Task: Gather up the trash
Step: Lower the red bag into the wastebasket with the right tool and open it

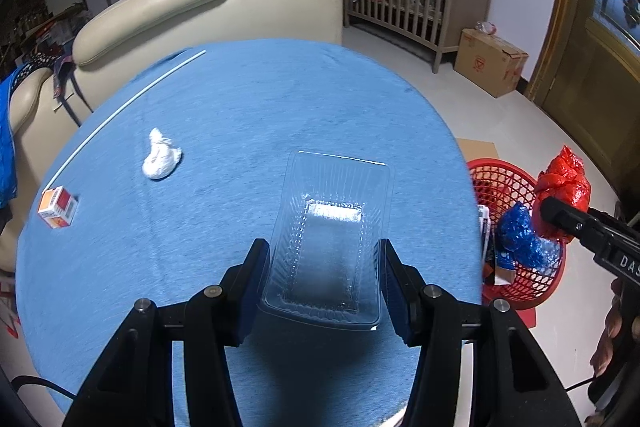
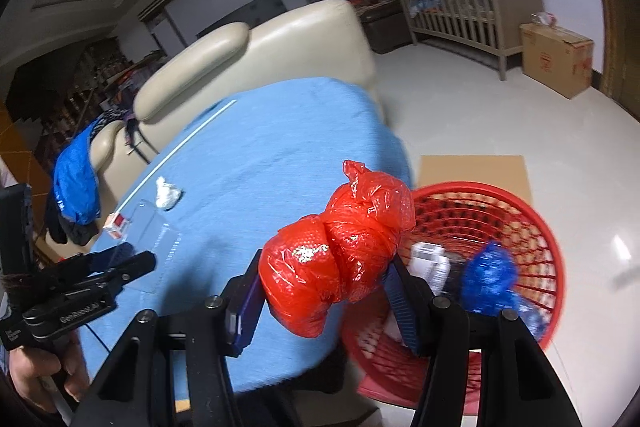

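The left hand-held gripper (image 1: 322, 283) was closed on a clear plastic tray (image 1: 330, 235), its two blue pads pressed against the tray's long sides, the tray held over the blue-covered table (image 1: 240, 115). The right hand-held gripper (image 2: 326, 301) was clamped on a knotted red plastic bag (image 2: 340, 259), which bulged out between its pads at the table's edge, just beside the red mesh basket (image 2: 532, 223) on the floor. In that basket lay a crumpled blue bag (image 2: 488, 277) and a white box (image 2: 430, 261), both blurred in the right wrist view. Still on the table were a crumpled white tissue (image 1: 161, 159), a small orange and white carton (image 1: 58, 207) near the left edge, and a long white stick (image 1: 120, 117) lying along the far-left rim. The tissue and carton lay well apart from the tray, with open cloth between them. A cream leather sofa (image 1: 208, 11) stood right behind the table, with blue clothing (image 2: 76, 183) draped over its arm. Farther back stood a wooden crib (image 1: 416, 3) and a cardboard box (image 1: 490, 61) against the wall. A flat piece of cardboard (image 2: 472, 169) lay on the floor under the basket. The person's hand (image 2: 36, 375) held the left tool's grip at the lower-left corner of the right wrist view.
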Tool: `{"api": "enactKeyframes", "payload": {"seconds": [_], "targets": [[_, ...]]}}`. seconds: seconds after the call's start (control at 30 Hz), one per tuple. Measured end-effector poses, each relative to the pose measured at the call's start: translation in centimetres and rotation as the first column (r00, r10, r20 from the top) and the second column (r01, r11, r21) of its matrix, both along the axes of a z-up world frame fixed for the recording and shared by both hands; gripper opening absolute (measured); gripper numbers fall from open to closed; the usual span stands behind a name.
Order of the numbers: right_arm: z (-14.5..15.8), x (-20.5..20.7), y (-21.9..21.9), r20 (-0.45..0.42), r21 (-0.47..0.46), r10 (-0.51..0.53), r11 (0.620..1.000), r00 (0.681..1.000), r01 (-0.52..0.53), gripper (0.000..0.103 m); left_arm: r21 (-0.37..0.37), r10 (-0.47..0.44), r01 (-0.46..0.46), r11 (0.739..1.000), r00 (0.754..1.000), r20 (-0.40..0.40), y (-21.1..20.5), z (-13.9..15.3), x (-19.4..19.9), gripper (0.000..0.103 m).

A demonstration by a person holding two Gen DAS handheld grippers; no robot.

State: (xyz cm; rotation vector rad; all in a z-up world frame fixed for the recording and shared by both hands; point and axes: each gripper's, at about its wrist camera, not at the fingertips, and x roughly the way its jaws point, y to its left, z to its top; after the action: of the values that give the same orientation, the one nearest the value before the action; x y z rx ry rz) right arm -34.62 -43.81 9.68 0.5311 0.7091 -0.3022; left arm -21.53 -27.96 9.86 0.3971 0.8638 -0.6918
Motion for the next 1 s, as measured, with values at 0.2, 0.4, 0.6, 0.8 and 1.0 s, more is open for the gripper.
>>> {"api": "enactKeyframes", "payload": {"seconds": [0.2, 0.4, 0.6, 0.8, 1.0], "targets": [[-1.2, -3.1, -3.7, -0.06, -0.012, -0.067, 0.998, 0.996, 0.066, 0.06, 0.002, -0.045, 0.045, 0.999, 0.999, 0.001, -1.9, 0.2, -1.3, 0.056], [-2.6, -4.3, -5.9, -0.128, -0.011, -0.066, 0.998, 0.99, 0.065, 0.06, 0.009, -0.091, 0.091, 0.996, 0.996, -0.004, -4.1, 0.2, -2.5, 0.056], [-4.5, -4.5, -6.5, -0.177, 0.003, -0.056, 0.998, 0.983, 0.058, 0.06, 0.022, -0.127, 0.127, 0.992, 0.992, -0.002, -5.8, 0.0, -3.6, 0.056], [-5.8, -4.8, -6.5, -0.203, 0.023, -0.052, 0.998, 0.978, 0.058, 0.06, 0.033, -0.144, 0.143, 0.989, 0.99, 0.0, -6.8, -0.1, -4.0, 0.056], [-7.0, -4.8, -7.4, -0.243, 0.065, -0.067, 0.994, 0.968, 0.086, 0.068, 0.043, -0.157, 0.157, 0.987, 0.988, -0.003, -7.5, -0.3, -4.5, 0.056]]}}
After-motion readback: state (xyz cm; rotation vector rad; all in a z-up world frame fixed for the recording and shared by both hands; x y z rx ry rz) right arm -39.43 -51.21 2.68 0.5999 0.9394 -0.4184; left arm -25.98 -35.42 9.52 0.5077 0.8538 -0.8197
